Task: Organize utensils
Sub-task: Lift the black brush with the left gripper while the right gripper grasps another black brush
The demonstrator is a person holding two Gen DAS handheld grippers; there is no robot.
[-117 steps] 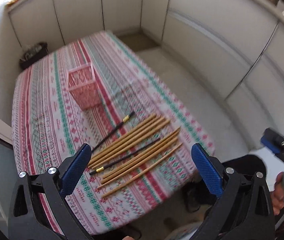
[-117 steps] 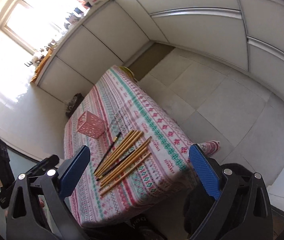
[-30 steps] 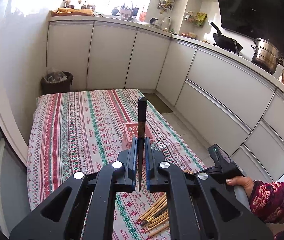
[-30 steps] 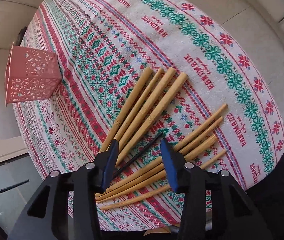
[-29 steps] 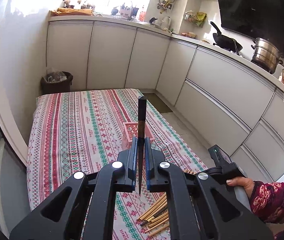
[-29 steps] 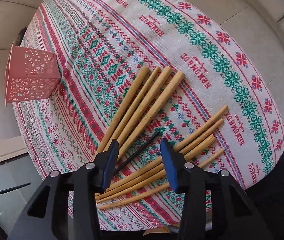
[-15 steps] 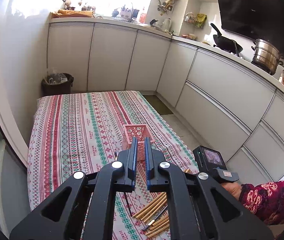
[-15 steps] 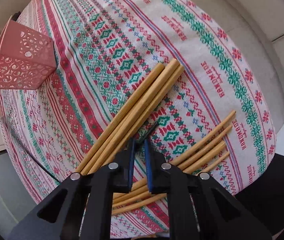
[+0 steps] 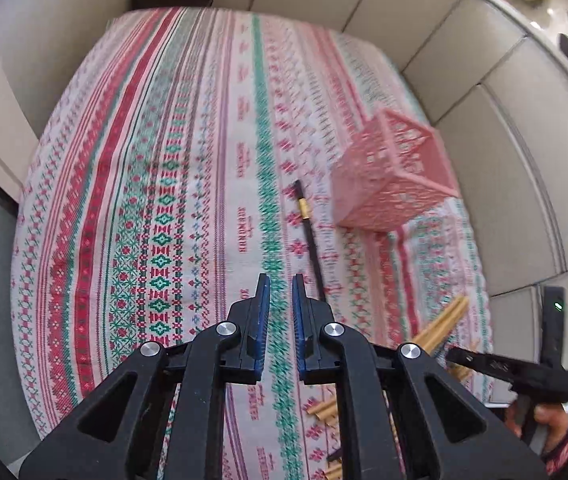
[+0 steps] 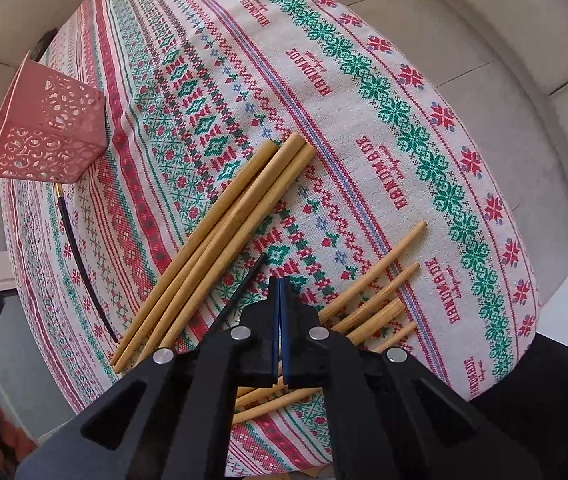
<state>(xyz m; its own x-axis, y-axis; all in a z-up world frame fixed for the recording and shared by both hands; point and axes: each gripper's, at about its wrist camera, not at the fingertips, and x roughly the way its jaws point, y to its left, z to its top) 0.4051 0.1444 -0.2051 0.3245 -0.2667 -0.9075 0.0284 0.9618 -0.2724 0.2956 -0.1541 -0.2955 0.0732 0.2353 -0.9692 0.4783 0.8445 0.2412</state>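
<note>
Right tongs (image 10: 280,292) pinched shut at the thin black chopstick (image 10: 244,284) among tan bamboo chopsticks (image 10: 244,208); whether it's caught is hidden. Left tongs (image 9: 281,292) barely apart, empty. Its gold-banded black mate (image 9: 309,232) lies just left of the pink lattice holder (image 9: 396,184).

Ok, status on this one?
Left fingers barely apart, empty. Right fingers shut beside black chopstick, grip unclear. Other black chopstick lies by holder, outside it. Nothing in the way.

Soft, even daylight fills both views. The left wrist view is smeared by motion blur across the tablecloth (image 9: 156,184) and pink basket (image 9: 394,178); the right wrist view is sharp. Fisheye curvature bends the edges, and dark vignetting fills the corners.
</note>
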